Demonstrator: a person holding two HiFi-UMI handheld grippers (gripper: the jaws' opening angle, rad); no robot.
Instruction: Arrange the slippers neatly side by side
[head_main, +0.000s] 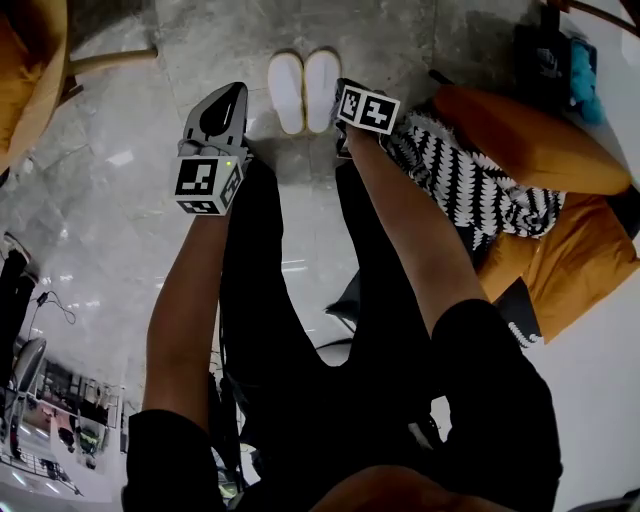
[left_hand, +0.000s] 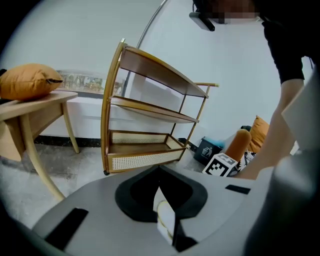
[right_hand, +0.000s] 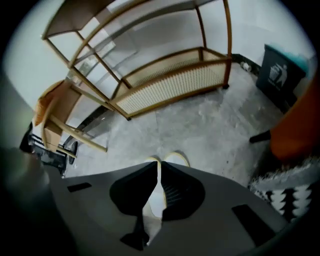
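Slippers paired on floor, both tools empty.
I see the white slippers (head_main: 305, 90) touching side by side on the floor (head_main: 190, 45); left tool (left_hand: 160, 172) closed on nothing, right tool (right_hand: 159, 164) barely open, looking down at the slippers.

Your head view is bright and evenly lit, with pale glare patches on the polished floor (head_main: 110, 160) at the left and soft shadow near your legs. Both gripper views bow strongly toward dark round edges, bending the shelf rack (left_hand: 150, 120). The right tongs (right_hand: 159, 167) look soft and smeared.
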